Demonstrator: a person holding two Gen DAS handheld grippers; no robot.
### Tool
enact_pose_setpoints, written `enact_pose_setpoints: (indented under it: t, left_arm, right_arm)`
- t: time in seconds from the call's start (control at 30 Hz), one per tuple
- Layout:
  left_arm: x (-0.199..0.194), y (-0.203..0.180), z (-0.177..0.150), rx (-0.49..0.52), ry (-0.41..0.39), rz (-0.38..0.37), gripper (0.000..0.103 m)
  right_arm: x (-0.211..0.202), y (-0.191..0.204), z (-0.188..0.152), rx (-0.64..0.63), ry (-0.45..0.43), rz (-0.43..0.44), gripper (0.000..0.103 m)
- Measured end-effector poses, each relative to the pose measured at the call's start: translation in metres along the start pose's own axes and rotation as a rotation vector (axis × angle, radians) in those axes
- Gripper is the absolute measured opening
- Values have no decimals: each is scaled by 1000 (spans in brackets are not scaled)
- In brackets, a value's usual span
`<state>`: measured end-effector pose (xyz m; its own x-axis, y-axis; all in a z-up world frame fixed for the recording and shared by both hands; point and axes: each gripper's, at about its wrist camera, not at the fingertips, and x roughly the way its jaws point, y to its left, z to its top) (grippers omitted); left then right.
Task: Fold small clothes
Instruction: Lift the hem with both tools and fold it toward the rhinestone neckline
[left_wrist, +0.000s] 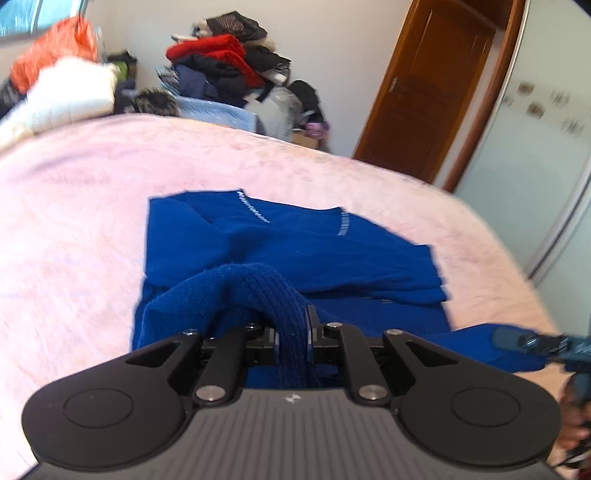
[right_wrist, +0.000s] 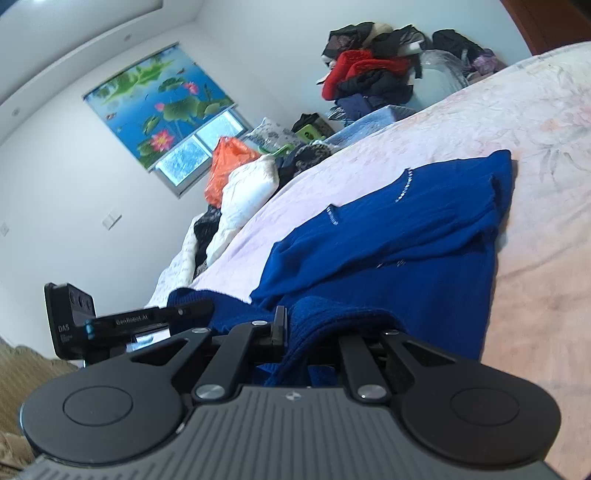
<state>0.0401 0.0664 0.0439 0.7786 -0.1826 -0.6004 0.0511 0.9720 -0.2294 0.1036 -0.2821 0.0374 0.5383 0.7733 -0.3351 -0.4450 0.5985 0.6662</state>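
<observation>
Left wrist view: both claws hold the near hem of a blue sweater lying on the pink bed cover.
The left gripper is closed on a thick ribbed fold, and the right gripper also pinches bunched knit. I think the heavy cloth may slip from one claw, or the fold may land crooked if one hand leads. The sweater is deep blue and soft, with its sleeves already folded in.

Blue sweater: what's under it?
The blue sweater lies on a pink bedspread, which shows all around it. The bedspread beneath is covered. Its near hem is lifted, pinched in the left gripper and right gripper.
</observation>
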Motion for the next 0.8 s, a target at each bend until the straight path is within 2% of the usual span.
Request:
enact_pose_setpoints:
  t: [0.23, 0.47, 0.8]
  left_arm:
    - [35, -24, 2, 125, 14, 134, 12]
    - [40, -32, 8, 167, 1, 171, 12]
    - [39, -33, 14, 183, -20, 183, 12]
  right_arm:
    - [31, -17, 6, 3, 7, -57, 12]
    - [45, -25, 12, 22, -3, -68, 12]
    - [44, -25, 17, 13, -32, -70, 12]
